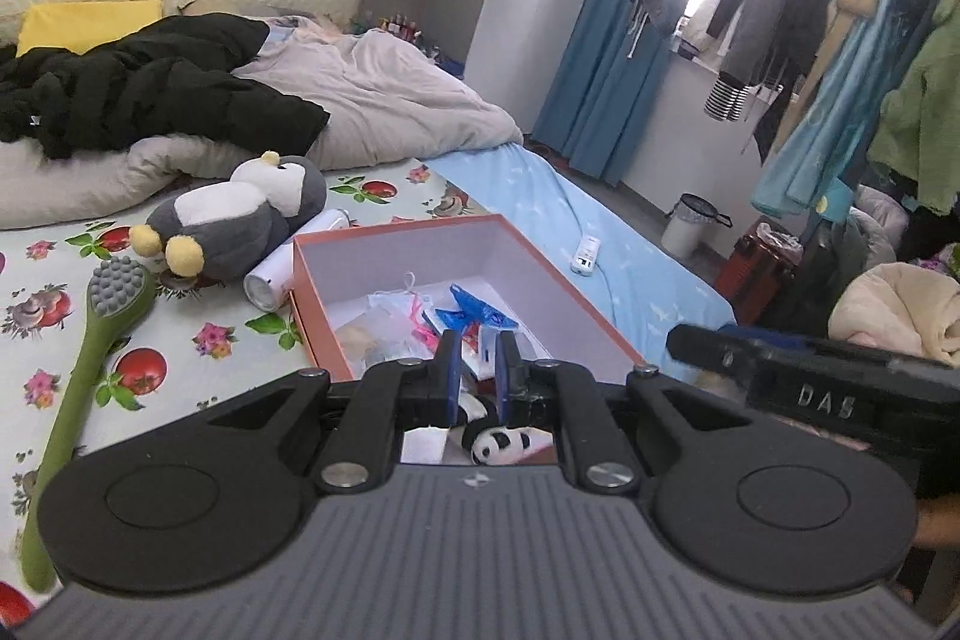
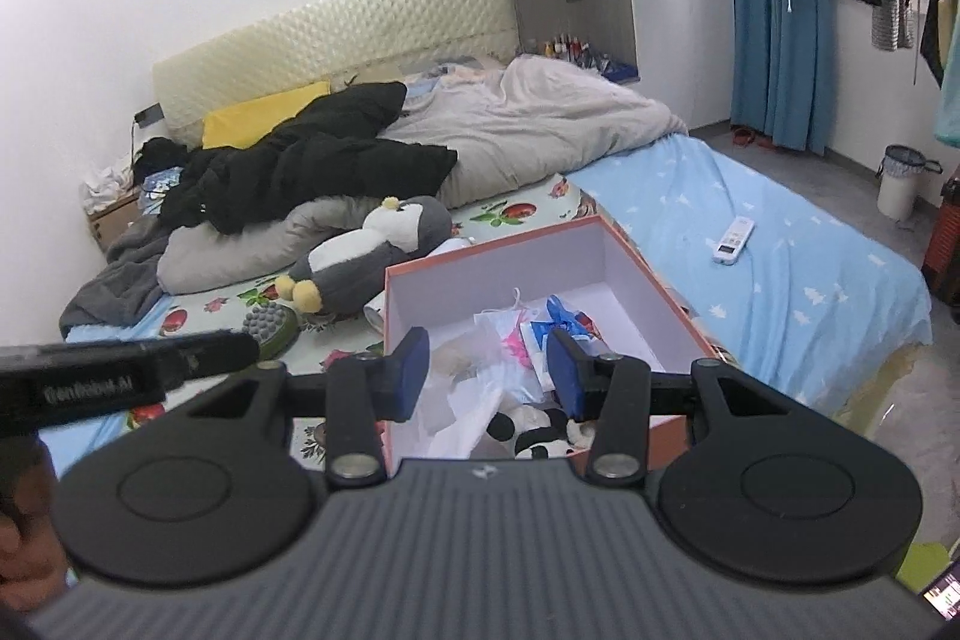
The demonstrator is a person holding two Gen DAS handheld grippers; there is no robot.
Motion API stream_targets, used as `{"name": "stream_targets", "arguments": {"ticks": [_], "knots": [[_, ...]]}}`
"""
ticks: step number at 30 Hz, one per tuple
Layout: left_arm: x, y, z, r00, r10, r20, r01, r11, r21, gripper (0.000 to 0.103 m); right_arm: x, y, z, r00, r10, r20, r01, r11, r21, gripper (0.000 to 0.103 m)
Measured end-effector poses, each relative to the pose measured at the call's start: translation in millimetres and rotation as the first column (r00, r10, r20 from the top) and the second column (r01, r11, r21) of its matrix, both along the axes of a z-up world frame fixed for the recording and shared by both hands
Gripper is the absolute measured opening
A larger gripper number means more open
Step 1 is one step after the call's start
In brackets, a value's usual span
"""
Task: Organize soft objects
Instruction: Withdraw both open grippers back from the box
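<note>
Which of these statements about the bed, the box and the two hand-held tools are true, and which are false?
1. The penguin plush lies inside the orange box. False: it lies on the bed beside the box.
2. A panda plush is in the box. True.
3. The right tool grips the panda. False: its jaws are open and empty.
4. A white remote lies on the blue sheet. True.
5. The left tool is wide open. False: its jaws are almost closed.
</note>
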State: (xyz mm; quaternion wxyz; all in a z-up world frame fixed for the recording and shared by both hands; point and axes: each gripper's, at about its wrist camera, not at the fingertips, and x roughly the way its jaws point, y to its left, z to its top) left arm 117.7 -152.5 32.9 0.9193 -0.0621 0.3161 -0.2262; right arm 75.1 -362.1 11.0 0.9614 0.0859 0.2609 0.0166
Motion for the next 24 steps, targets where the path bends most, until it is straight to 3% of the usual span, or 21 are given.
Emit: {"name": "stream_targets", "arguments": {"ticks": [10, 24], "knots": [[-59.3, 10.8, -0.5, 1.000, 0.011, 0.015, -0.011, 1.000, 0.008, 0.014, -37.1, 7.1, 1.5, 1.000, 0.017, 0.020, -0.017, 1.000, 0.019, 0.046], [-91.6, 24.6, -2.9, 0.999, 0.041, 0.019, -0.042, 0.999, 0.017, 0.014, -68.2, 16.7, -10.5, 1.000, 0.028, 0.003, -0.028, 1.000, 0.005, 0.046]]}}
